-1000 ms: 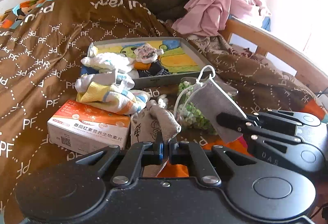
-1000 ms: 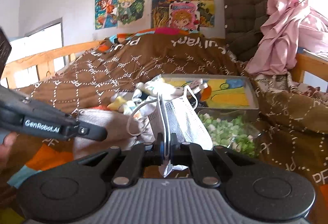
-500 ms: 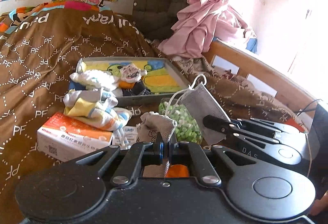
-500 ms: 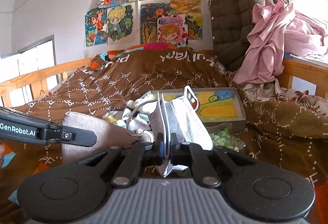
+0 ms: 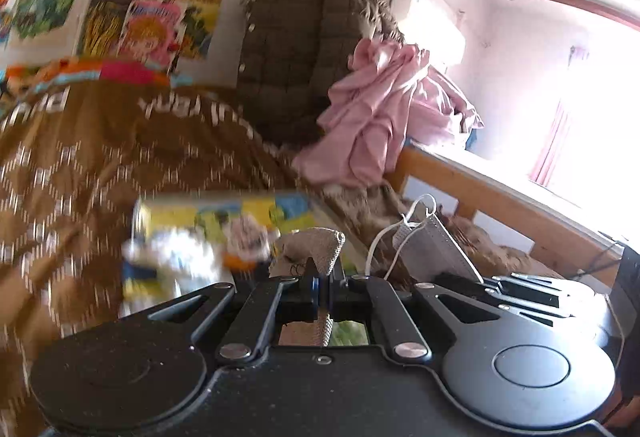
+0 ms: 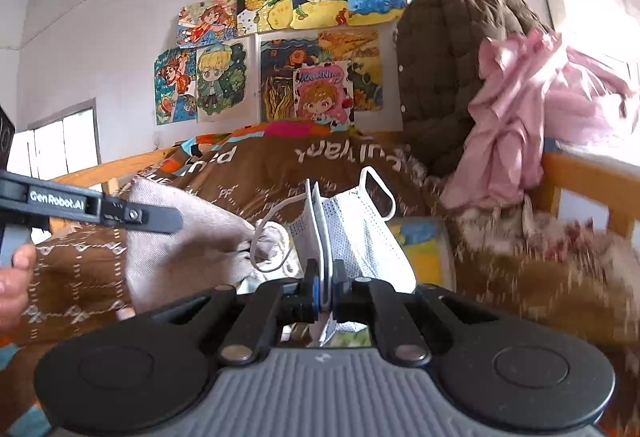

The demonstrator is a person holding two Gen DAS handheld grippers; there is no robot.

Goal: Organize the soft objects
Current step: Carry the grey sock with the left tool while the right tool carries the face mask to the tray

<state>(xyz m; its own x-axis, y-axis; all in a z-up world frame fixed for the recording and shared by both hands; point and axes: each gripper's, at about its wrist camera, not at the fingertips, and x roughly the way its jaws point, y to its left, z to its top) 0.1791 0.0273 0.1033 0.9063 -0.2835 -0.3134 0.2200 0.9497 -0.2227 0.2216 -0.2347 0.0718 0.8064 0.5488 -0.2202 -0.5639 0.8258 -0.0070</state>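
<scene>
My left gripper (image 5: 323,287) is clamped on a limp beige sock (image 5: 316,245) at frame centre; my right gripper (image 6: 323,287) pinches a featherlight face mask (image 6: 348,233) by its fold. Beyond, the tray (image 5: 224,211) waits mid-left.

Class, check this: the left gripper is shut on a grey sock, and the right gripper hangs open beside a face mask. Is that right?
Not quite. The right gripper is shut on the mask, not open beside it; the right wrist view shows the mask pinched between its fingers. The left gripper is indeed shut on the grey sock.
</scene>
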